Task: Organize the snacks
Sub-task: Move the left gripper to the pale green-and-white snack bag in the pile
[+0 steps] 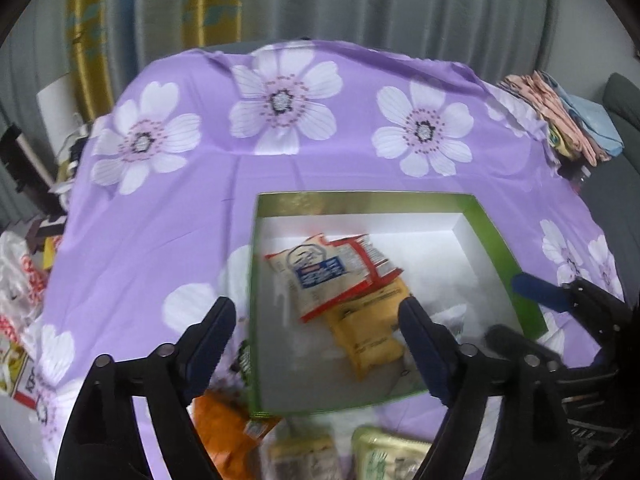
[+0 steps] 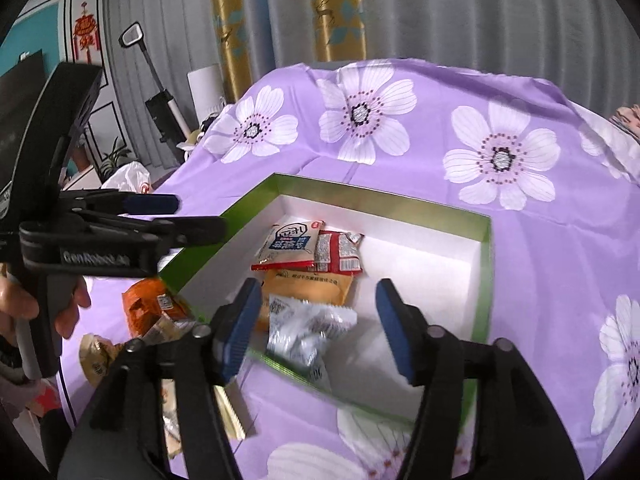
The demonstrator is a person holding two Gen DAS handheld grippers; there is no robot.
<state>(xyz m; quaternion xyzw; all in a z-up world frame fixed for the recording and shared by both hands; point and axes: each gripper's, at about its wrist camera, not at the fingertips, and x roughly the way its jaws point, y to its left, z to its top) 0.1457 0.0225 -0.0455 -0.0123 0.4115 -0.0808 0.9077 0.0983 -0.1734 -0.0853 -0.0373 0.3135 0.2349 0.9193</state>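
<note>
The left gripper (image 1: 318, 336) stands with jaws spread and nothing between them, above the near left corner of the green box (image 1: 506, 252). The right gripper (image 2: 320, 324) is likewise agape over the box's near edge, clear of the silver packet (image 2: 308, 330) below. Inside the box lie the white-and-blue packet (image 2: 290, 244), red packet (image 2: 340, 256) and yellow packet (image 2: 316, 286). An orange packet (image 2: 146, 306) lies just outside the box on the purple floral cloth (image 2: 520, 240).

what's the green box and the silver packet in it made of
Box: likely cardboard, with a glossy green rim and matte white inside; its walls are straight with crisp folded corners. Silver packet: thin plastic or foil film, crinkled and shiny, with a serrated edge.
</note>
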